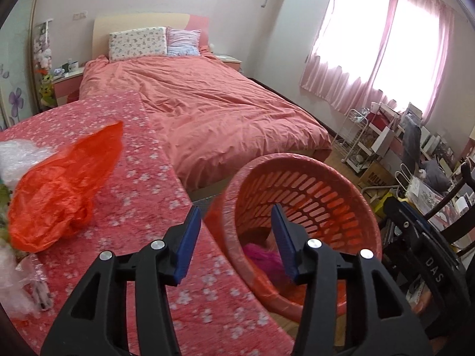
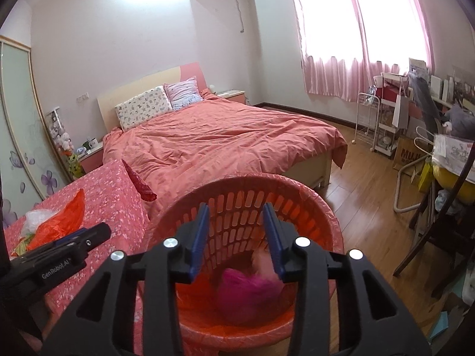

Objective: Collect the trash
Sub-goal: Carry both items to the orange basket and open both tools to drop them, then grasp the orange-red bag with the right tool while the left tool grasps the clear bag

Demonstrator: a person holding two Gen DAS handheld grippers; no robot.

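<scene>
The left gripper hung with its jaws apart and nothing between them, over the edge of a floral-covered table. The right gripper was likewise spread and empty, poised right above the orange basket, which held a magenta wad just beneath its fingertips (blurred, so the material could not be told). Ahead and left of the left gripper lay an orange plastic bag touching a clear plastic scrap. Beyond both stood the bed.
</scene>
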